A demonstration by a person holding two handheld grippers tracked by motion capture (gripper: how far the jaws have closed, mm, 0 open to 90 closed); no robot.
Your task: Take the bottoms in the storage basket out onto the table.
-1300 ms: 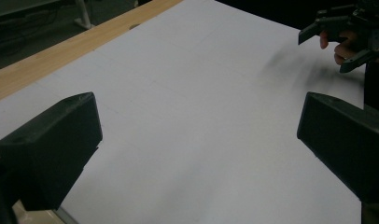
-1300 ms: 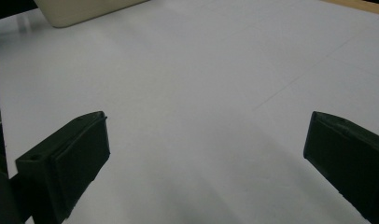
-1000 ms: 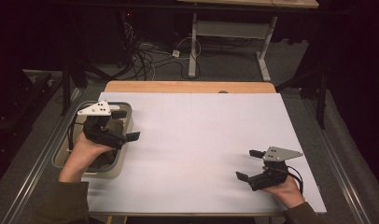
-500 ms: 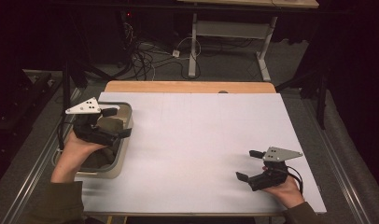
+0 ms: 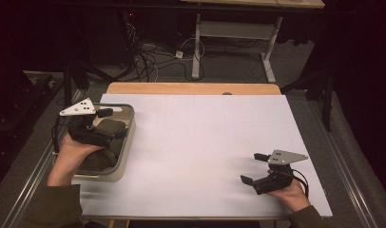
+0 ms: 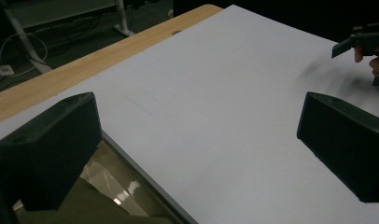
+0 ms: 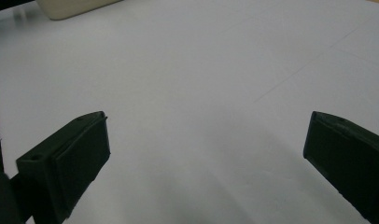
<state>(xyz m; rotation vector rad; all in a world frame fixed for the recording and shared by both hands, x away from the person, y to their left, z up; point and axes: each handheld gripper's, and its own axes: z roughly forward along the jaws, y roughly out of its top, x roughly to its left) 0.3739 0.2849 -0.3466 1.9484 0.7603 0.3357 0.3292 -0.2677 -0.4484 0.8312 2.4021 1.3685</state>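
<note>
My left gripper (image 5: 112, 124) hovers over a metal tray (image 5: 100, 176) at the table's left edge. Its jaws stand wide apart with nothing between them. In the left gripper view the gripper (image 6: 197, 144) looks across the white table top (image 6: 215, 84), with the tray's rim (image 6: 145, 182) and a dark olive object (image 6: 99, 210) below it. That olive content (image 5: 103, 159) lies inside the tray. My right gripper (image 5: 253, 167) rests low near the front right of the table, open and empty, as the right gripper view (image 7: 201, 158) confirms.
A white sheet (image 5: 196, 142) covers the table, with a wooden strip (image 5: 191, 88) along the far edge. Cables and a desk frame (image 5: 229, 52) lie on the floor beyond. The tray's corner (image 7: 71, 7) shows far off in the right gripper view.
My left gripper has drawn back to the left, from the tray's right edge to above its middle. The right gripper has stayed still.
</note>
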